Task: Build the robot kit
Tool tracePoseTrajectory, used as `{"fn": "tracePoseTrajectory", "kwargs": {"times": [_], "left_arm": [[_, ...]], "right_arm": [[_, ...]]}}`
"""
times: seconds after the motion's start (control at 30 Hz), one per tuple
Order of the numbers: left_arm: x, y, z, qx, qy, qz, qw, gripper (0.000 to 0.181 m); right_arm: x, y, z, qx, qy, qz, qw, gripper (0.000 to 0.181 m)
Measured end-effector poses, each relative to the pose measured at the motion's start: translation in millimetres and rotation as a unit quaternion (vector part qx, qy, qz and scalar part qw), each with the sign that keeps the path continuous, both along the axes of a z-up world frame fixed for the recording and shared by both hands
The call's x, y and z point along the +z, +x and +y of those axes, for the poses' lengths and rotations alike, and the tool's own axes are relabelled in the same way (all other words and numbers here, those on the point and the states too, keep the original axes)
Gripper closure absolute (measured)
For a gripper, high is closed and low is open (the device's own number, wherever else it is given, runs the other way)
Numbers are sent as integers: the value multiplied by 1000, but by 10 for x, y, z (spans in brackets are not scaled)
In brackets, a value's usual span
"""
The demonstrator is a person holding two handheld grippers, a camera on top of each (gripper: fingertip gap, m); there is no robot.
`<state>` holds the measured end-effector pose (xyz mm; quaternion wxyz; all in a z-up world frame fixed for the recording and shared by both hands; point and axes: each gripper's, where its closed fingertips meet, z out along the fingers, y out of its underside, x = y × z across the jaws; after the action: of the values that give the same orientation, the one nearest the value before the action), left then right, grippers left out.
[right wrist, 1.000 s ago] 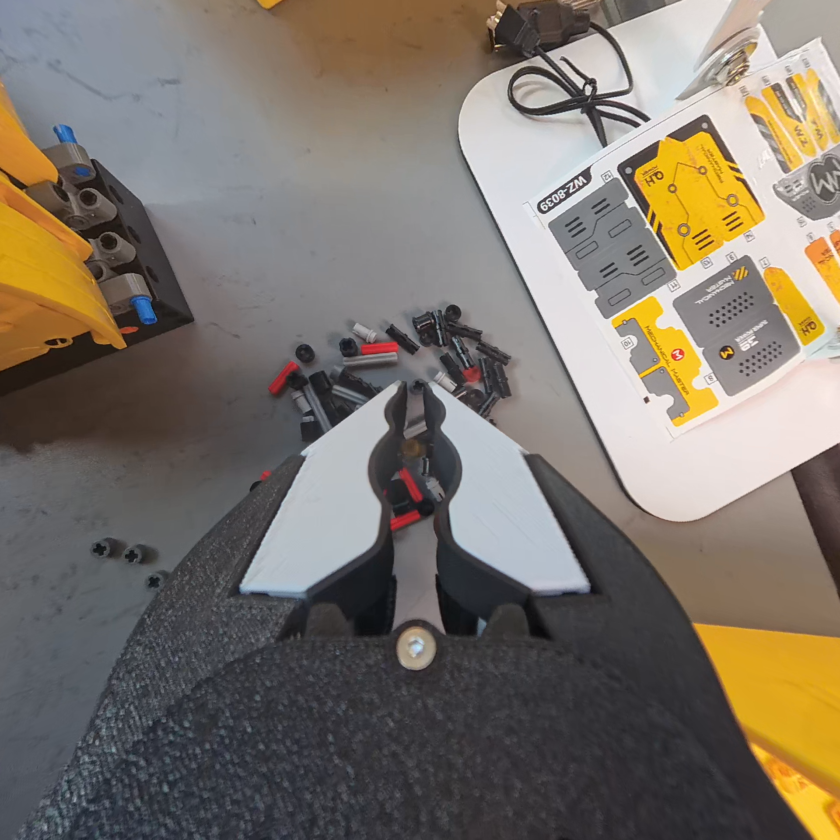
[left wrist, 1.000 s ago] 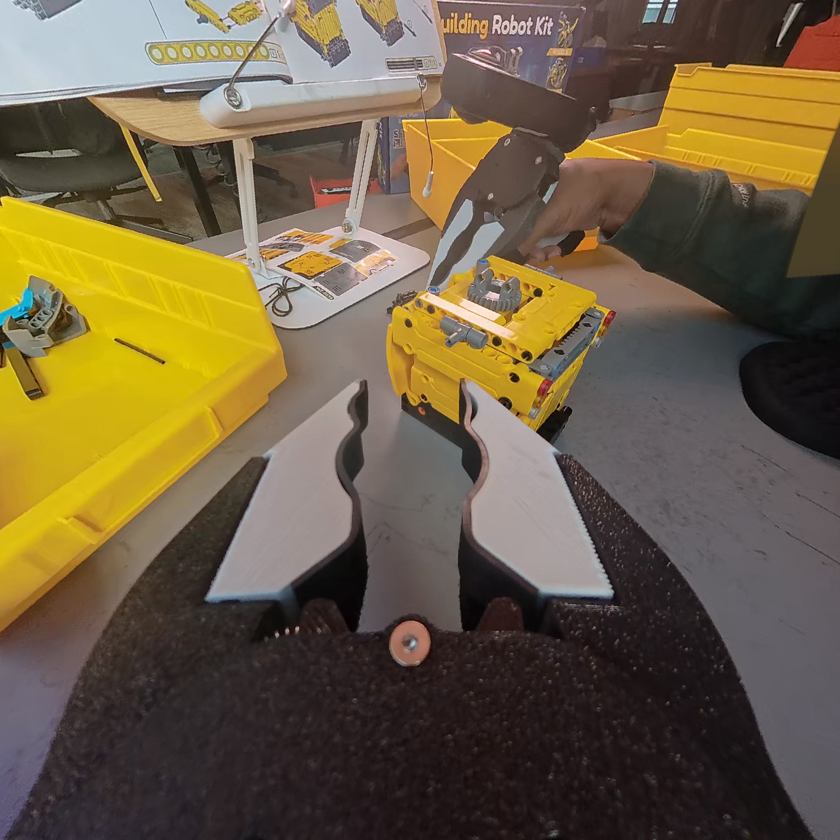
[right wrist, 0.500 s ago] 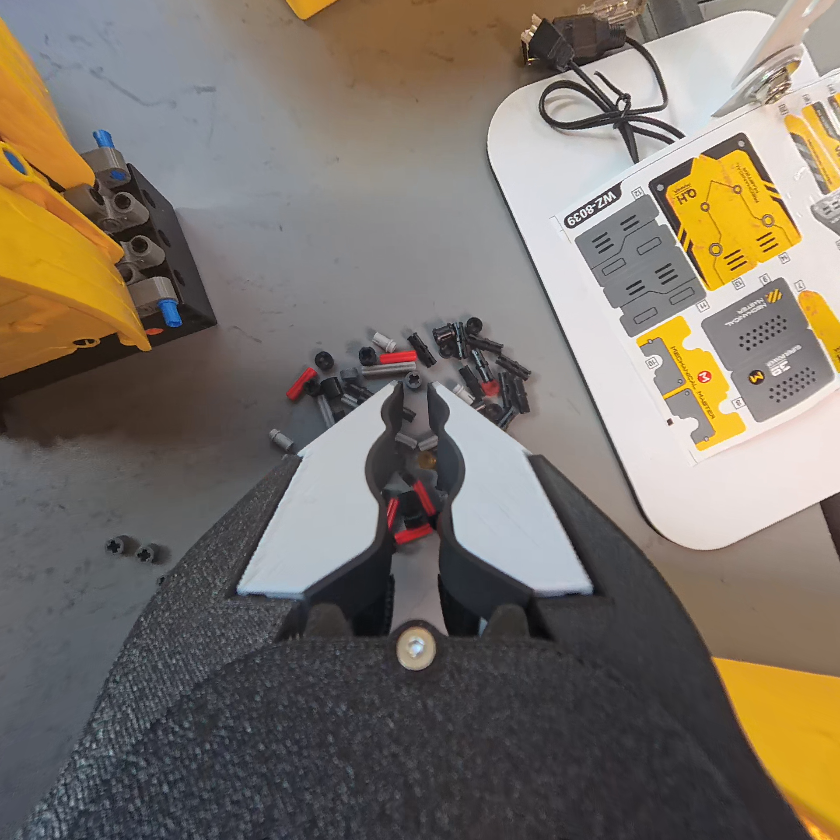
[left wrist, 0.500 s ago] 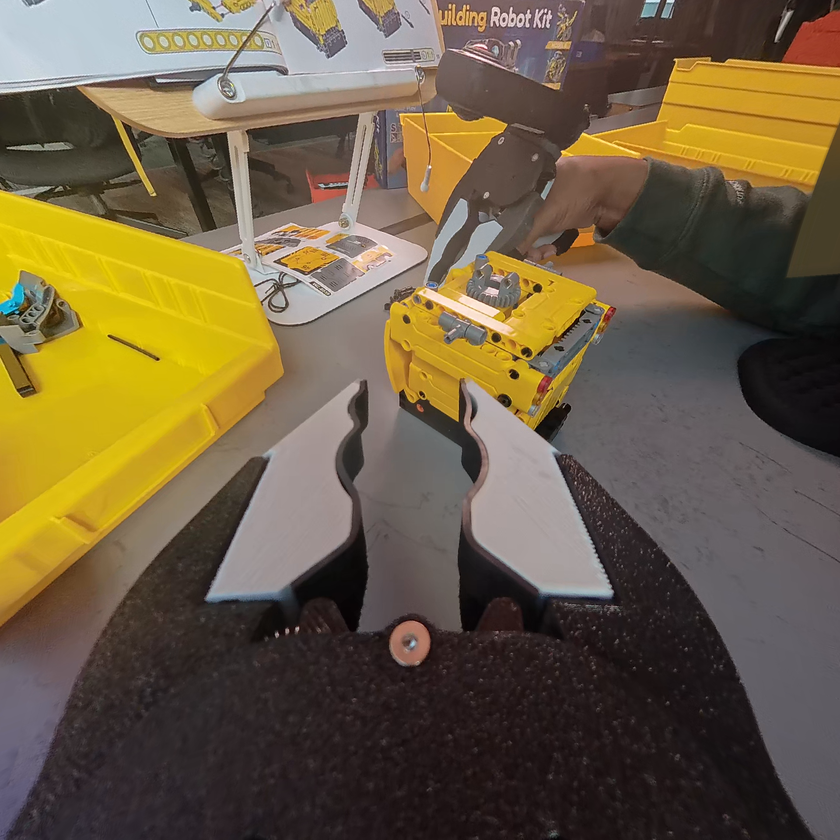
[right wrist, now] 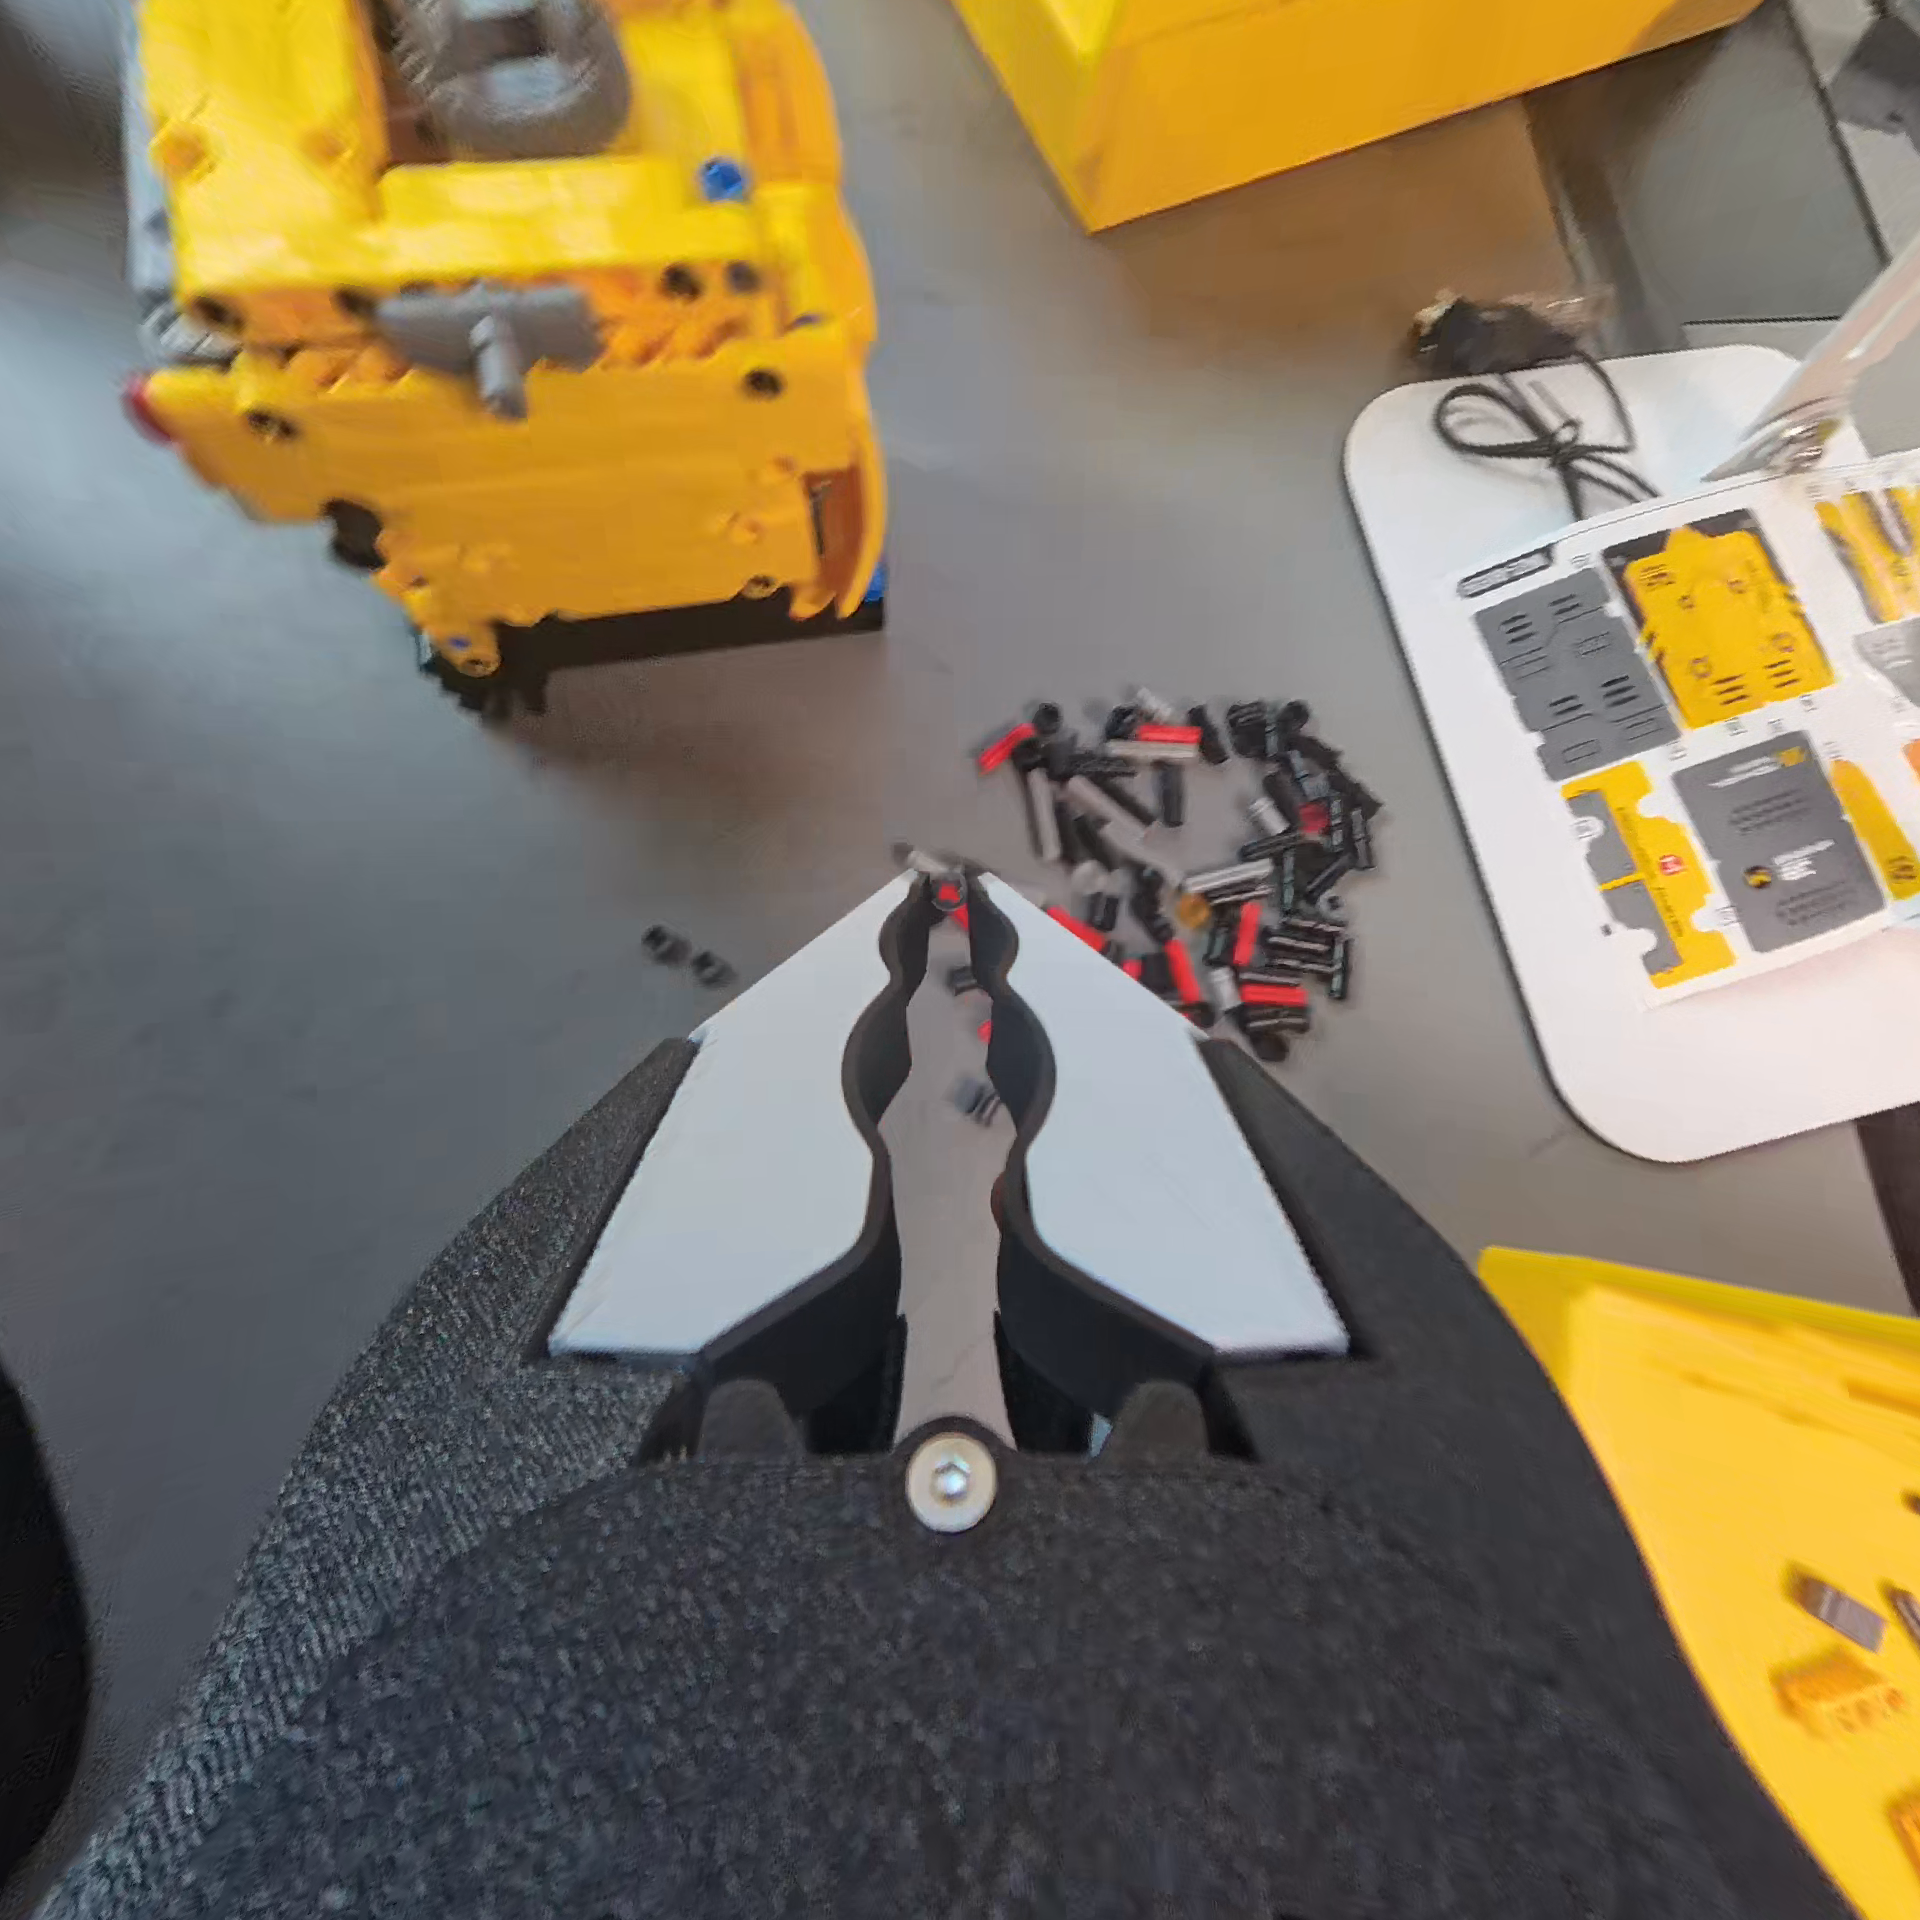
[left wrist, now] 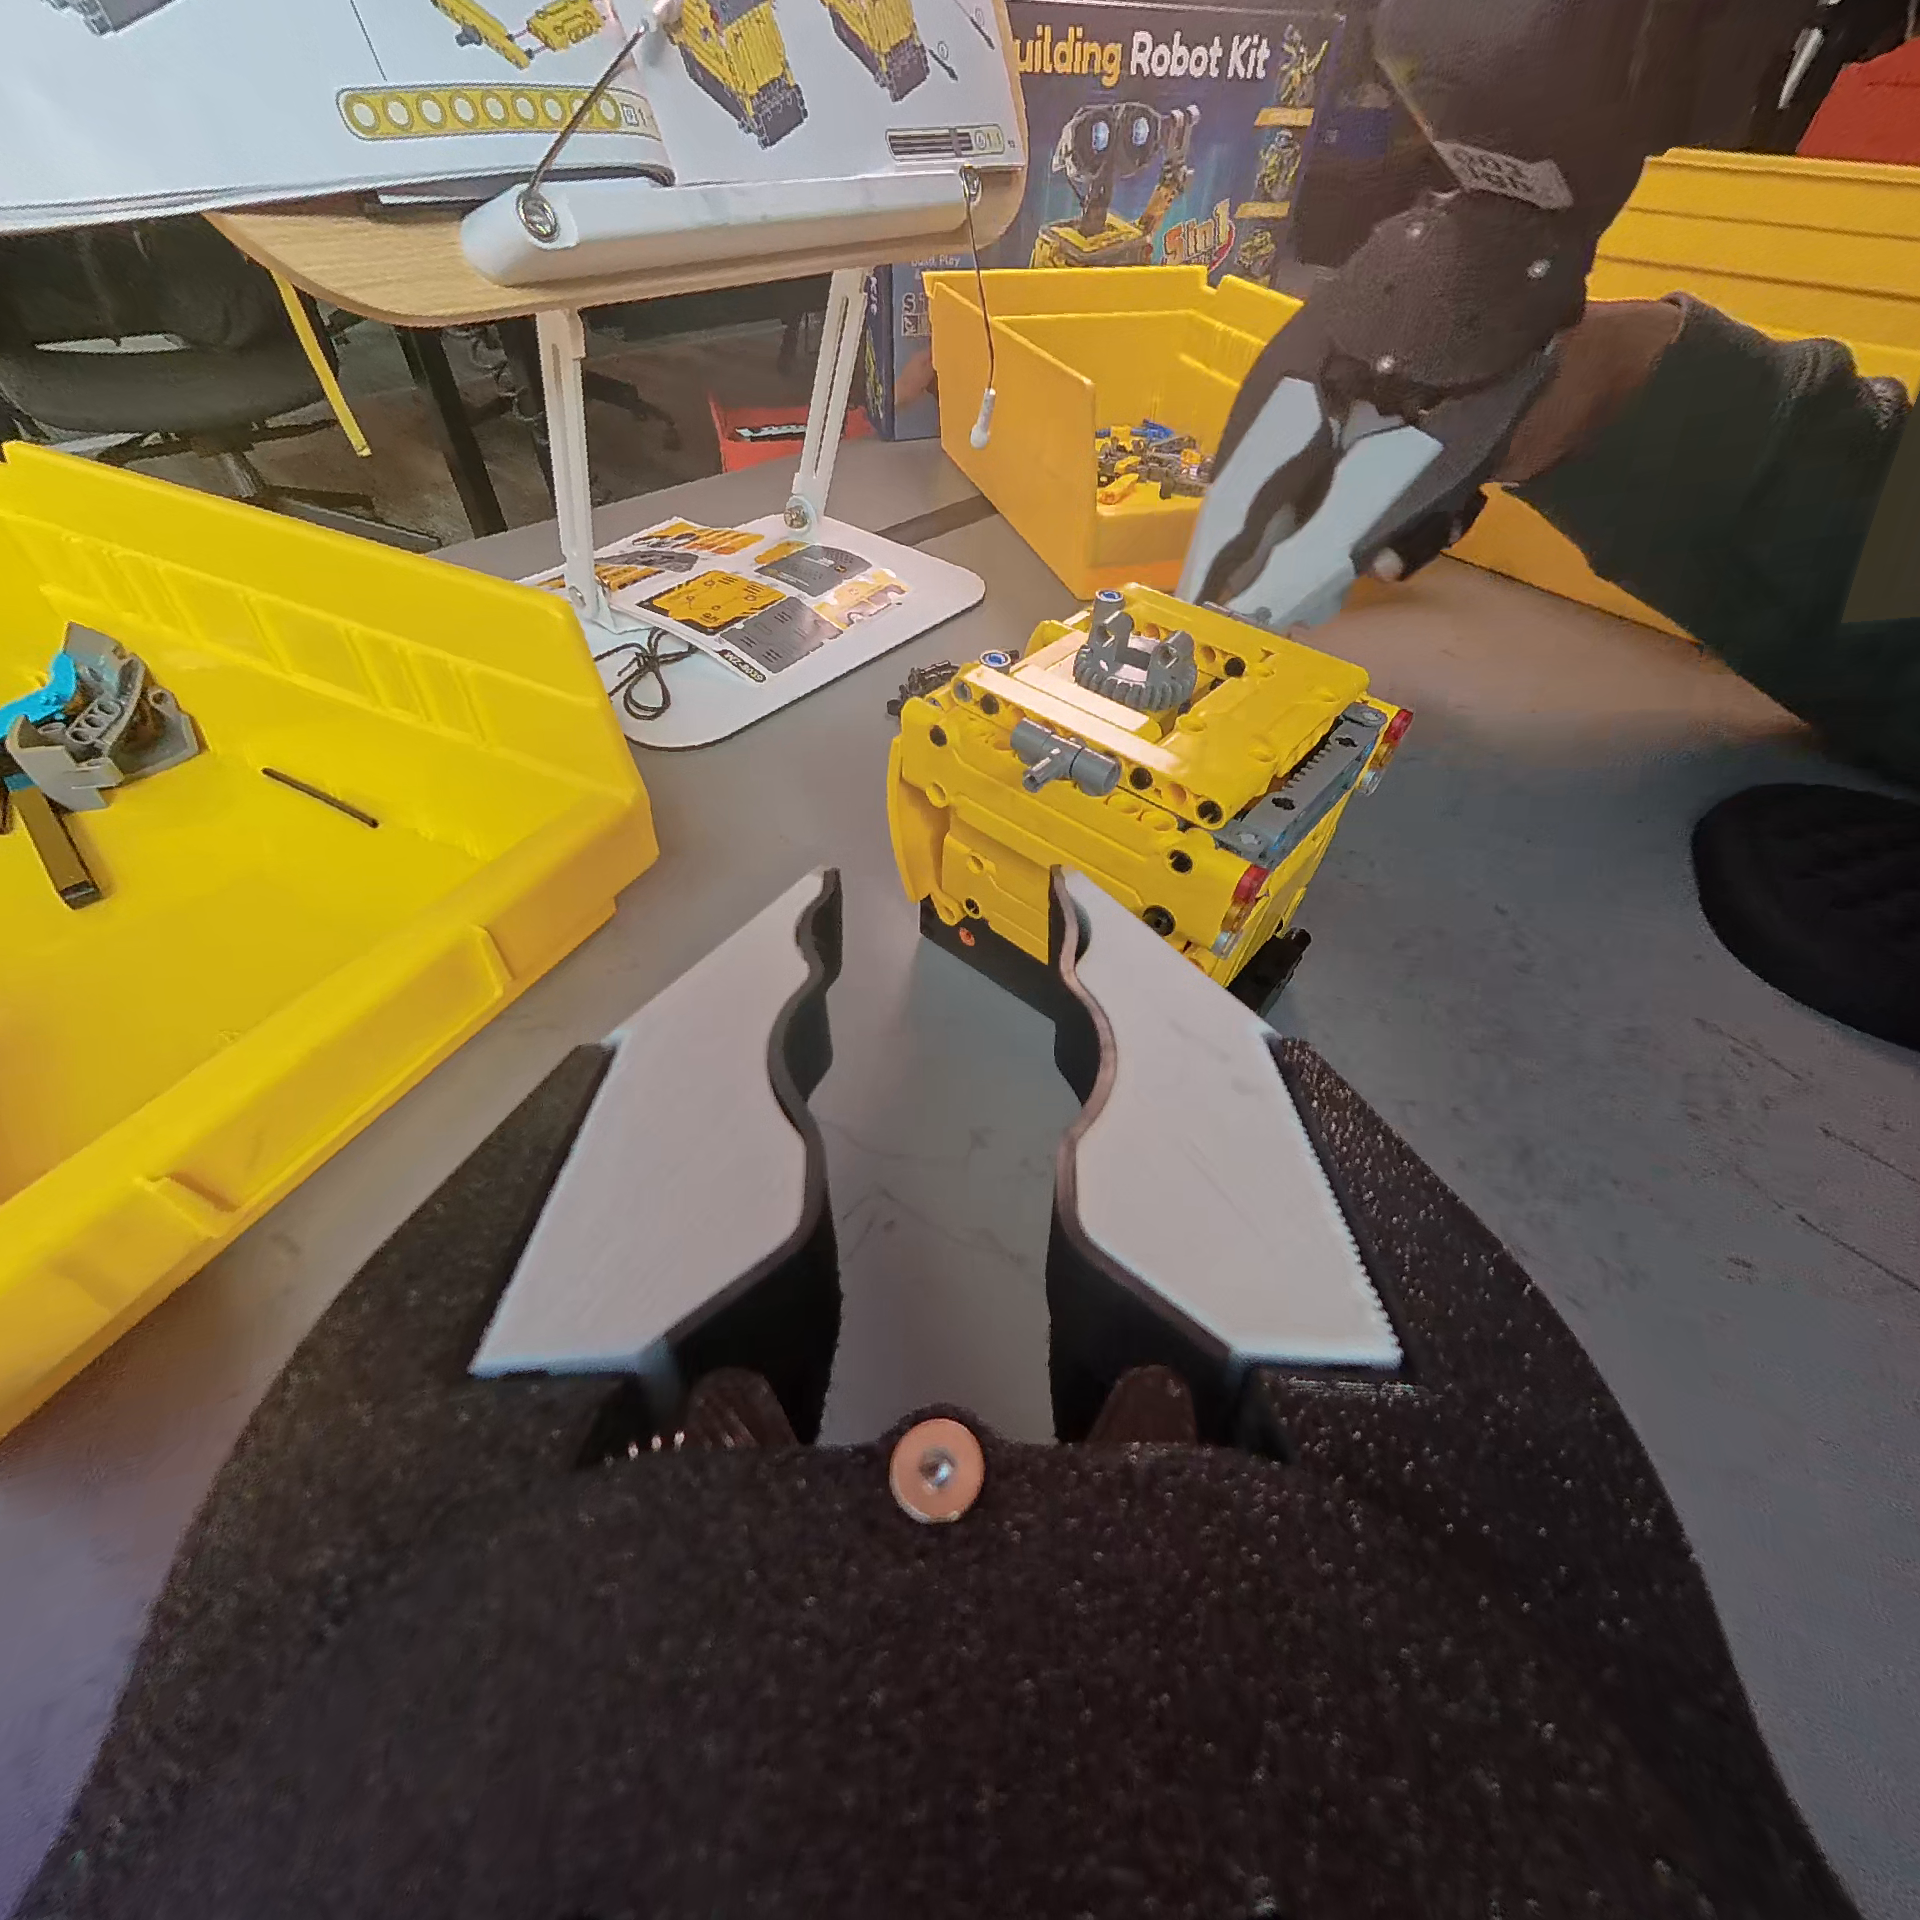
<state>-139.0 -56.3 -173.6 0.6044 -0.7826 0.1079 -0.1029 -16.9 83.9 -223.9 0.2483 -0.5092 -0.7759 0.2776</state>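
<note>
The left gripper (left wrist: 940,904) hovers low over the grey table (left wrist: 1558,1195), fingers spread apart and empty, its right tip just beside the yellow brick-built model (left wrist: 1122,790). The right gripper (right wrist: 945,883) is nearly closed, tips pinching a small grey pin (right wrist: 928,860), above the edge of a scatter of black and red pins (right wrist: 1195,873). A sticker sheet (right wrist: 1683,727) with printed writing lies on a white stand base (right wrist: 1475,1039). A yellow bin (left wrist: 312,831) sits to the left; a printed kit box (left wrist: 1153,156) stands behind.
</note>
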Motion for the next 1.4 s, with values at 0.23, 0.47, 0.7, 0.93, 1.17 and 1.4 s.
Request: {"fn": "tracePoseTrajectory", "kwargs": {"times": [0.23, 0.47, 0.7, 0.93, 1.17, 1.4], "left_arm": [[-33, 24, 11, -2, -4, 9, 1000, 142], [-86, -10, 23, 5, -13, 11, 1000, 143], [-123, 19, 29, -1, -19, 16, 1000, 143], [-124, 26, 27, -2, -20, 16, 1000, 143], [-123, 30, 25, -3, -20, 17, 1000, 143], [-93, 23, 23, 0, -14, 15, 1000, 143]], "right_arm": [[-430, 495, -346, 40, 7, -63, 997, 175], [-428, 479, -361, 40, 1, -57, 998, 175], [-419, 436, -332, 30, 8, -49, 998, 167], [-426, 390, -398, 35, -17, -38, 999, 175], [-428, 443, -546, 69, -23, -45, 996, 175], [-424, 440, -536, 65, -17, -47, 997, 174]]}}
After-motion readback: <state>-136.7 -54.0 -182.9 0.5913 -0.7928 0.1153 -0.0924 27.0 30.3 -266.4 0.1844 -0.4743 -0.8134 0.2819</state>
